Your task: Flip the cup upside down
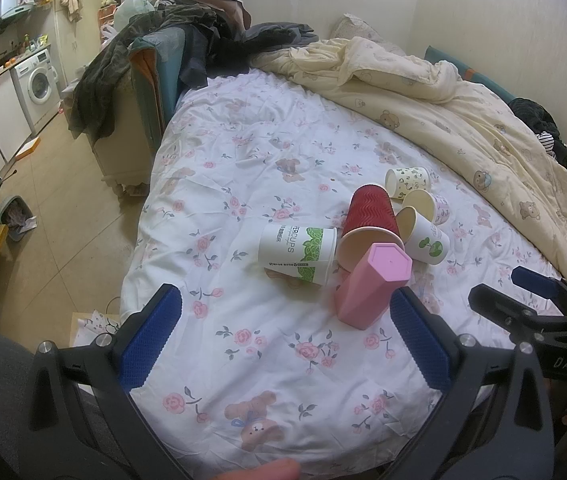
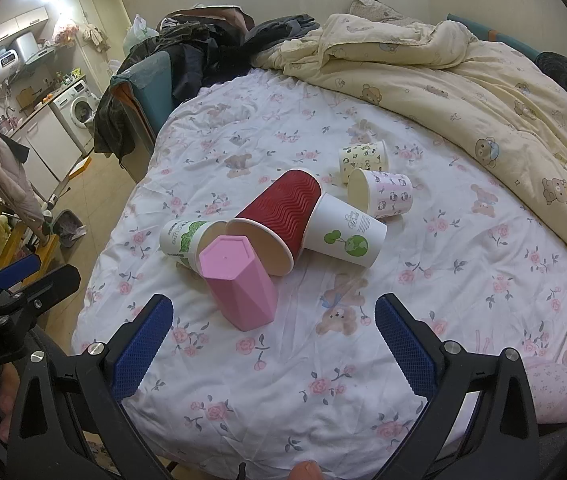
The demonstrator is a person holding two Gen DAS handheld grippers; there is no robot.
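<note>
Pink faceted plastic cup (image 2: 239, 284) upside down on floral-sheeted bed (image 2: 323, 380), touching toppled empty red ribbed paper cup (image 2: 277, 222). Left gripper (image 1: 285, 342) and right gripper (image 2: 273, 346) spread wide, holding nothing.

pink cup (image 2: 239, 286): matt smooth plastic; red cup (image 2: 279, 216): ribbed paper; bedsheet (image 2: 323, 380): creased cloth

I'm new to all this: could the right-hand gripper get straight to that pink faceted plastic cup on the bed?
Probably yes. The pink faceted plastic cup stands upside down nearest the open right gripper, with only bare floral bedsheet between; the red ribbed paper cup lies behind it.
</note>
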